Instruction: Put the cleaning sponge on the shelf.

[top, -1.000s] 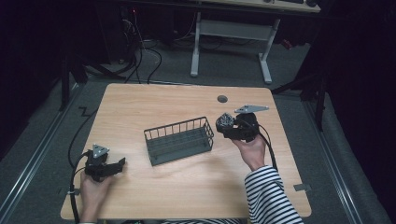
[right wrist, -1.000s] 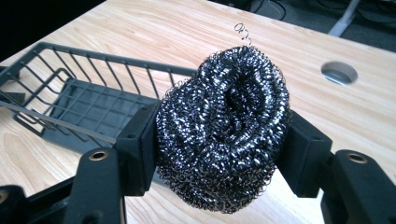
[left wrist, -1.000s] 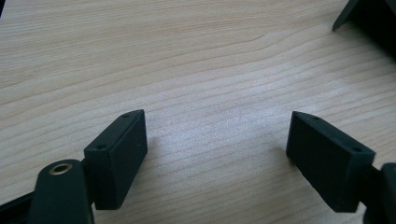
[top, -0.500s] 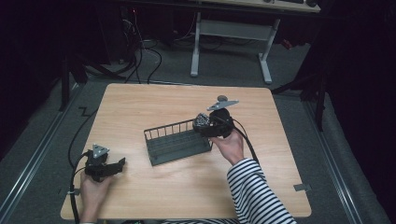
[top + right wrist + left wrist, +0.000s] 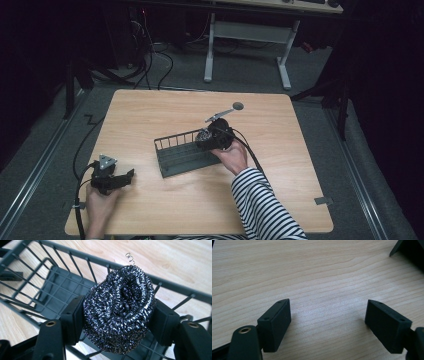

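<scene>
The right tool grips a steel wool scourer above the wire basket. The left tool rests wide open and empty on the surface.

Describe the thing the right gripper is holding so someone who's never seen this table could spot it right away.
Start at the wooden table and find the dark wire basket near its middle. At the basket's right end, the right gripper holds a steel wool scourer over it. It is the one shiny, coiled, silvery ball among matte black and grey things.
</scene>
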Demonstrator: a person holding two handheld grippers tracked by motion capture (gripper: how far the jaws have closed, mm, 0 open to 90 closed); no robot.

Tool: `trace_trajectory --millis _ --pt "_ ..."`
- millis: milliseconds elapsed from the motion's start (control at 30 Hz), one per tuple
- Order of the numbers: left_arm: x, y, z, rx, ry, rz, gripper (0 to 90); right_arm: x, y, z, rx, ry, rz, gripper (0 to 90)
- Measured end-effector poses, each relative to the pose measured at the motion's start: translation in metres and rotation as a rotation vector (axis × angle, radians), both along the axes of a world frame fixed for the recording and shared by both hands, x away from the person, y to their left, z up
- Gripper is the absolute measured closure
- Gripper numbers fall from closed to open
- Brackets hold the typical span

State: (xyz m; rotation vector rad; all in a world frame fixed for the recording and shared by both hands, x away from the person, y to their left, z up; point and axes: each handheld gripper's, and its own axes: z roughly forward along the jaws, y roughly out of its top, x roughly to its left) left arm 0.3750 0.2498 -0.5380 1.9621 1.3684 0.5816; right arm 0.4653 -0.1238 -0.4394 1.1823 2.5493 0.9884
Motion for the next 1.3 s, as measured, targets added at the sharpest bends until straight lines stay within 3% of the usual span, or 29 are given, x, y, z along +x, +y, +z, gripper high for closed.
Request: trace_trajectory --millis 133,533,633,833,1300 --pt "0.000 0.000 0.000 0.000 0.000 0.000 21.3 0.004 0.002 -0.006 -0.021 0.030 -0.007 36.0" --pt "0.000 0.000 0.000 0.000 0.000 0.000 21.2 0.003 0.007 -0.007 -0.058 0.039 0.003 27.6" --pt "0.000 0.000 0.000 0.000 0.000 0.000 21.2 0.002 0.006 -0.006 -0.052 0.035 0.007 26.1" --pt "0.000 0.000 0.000 0.000 0.000 0.000 21.1 -0.005 -0.003 0.005 0.001 -0.015 0.007 25.3" --pt "0.000 0.000 0.000 -0.001 0.000 0.000 21.3 -0.013 -0.024 0.021 0.041 -0.068 -0.027 27.0"
